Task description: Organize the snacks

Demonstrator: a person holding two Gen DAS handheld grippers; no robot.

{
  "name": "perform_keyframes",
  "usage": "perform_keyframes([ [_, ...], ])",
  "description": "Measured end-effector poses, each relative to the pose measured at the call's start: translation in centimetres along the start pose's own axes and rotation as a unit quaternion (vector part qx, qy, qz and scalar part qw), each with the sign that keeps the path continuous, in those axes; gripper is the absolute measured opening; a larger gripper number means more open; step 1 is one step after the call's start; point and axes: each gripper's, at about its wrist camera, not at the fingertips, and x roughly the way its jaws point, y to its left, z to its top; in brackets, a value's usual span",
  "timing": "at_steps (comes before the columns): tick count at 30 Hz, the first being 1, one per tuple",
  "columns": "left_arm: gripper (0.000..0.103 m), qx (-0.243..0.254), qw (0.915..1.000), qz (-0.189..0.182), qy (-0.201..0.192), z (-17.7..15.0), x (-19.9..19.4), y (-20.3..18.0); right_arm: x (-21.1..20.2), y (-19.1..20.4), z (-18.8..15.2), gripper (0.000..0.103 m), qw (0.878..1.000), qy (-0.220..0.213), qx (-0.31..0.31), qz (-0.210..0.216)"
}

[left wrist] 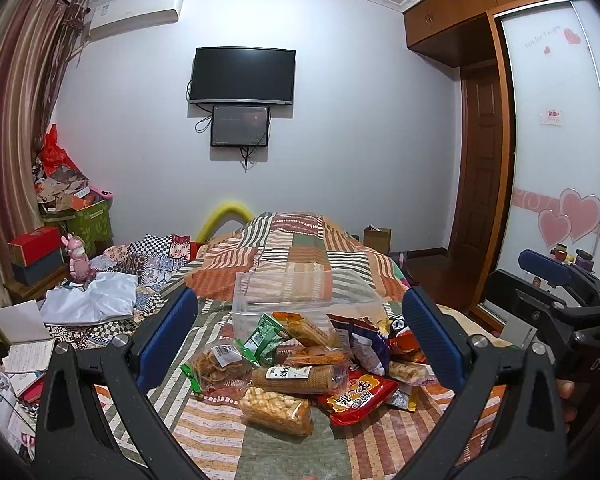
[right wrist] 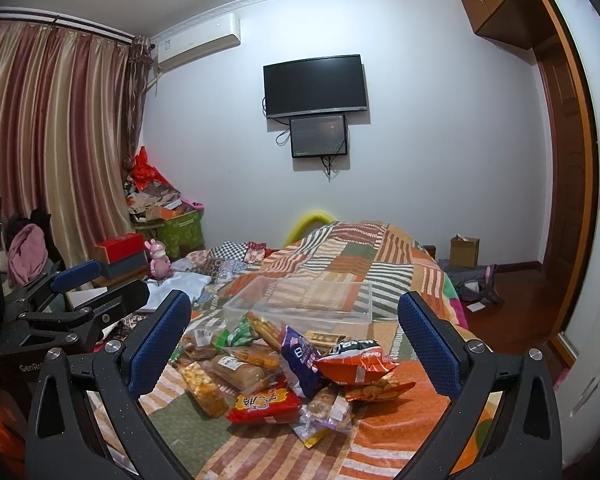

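White wall (left wrist: 340, 140), mounted TV (left wrist: 242, 74), striped curtains (right wrist: 60, 128), wooden wardrobe (left wrist: 452, 12)

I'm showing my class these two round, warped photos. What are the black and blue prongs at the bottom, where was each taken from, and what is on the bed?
A person holds a two-fingered tool in each hand, each carrying a wide-angle camera. One picture looks along the left gripper, the other along the right gripper. Both are open and hold nothing. On the patchwork bedspread lies a pile of snack packets in front of an empty clear plastic bin.
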Motion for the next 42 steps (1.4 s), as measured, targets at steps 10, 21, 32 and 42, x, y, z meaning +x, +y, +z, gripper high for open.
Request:
perform_keyframes([
  [10,0.103,0.001,1.0000,-0.002,0.001,0.00,-0.01,-0.17,0.02,-0.01,-0.04,0.103,1.000,-0.001,0.000,0.000],
  [21,0.103,0.004,1.0000,-0.004,-0.003,0.09,-0.24,-0.35,0.00,0.06,-0.04,0.103,1.000,-0.001,0.000,0.000],
  [32,0.103,0.005,1.0000,-0.006,-0.003,0.17,-0.24,-0.54,0.00,0.13,-0.07,0.103,1.000,-0.001,0.000,0.001],
  [42,0.103,0.001,1.0000,-0.006,-0.001,0.06,-0.07,-0.35,0.21,0.46,-0.16,0.103,1.000,0.003,-0.002,0.003],
])
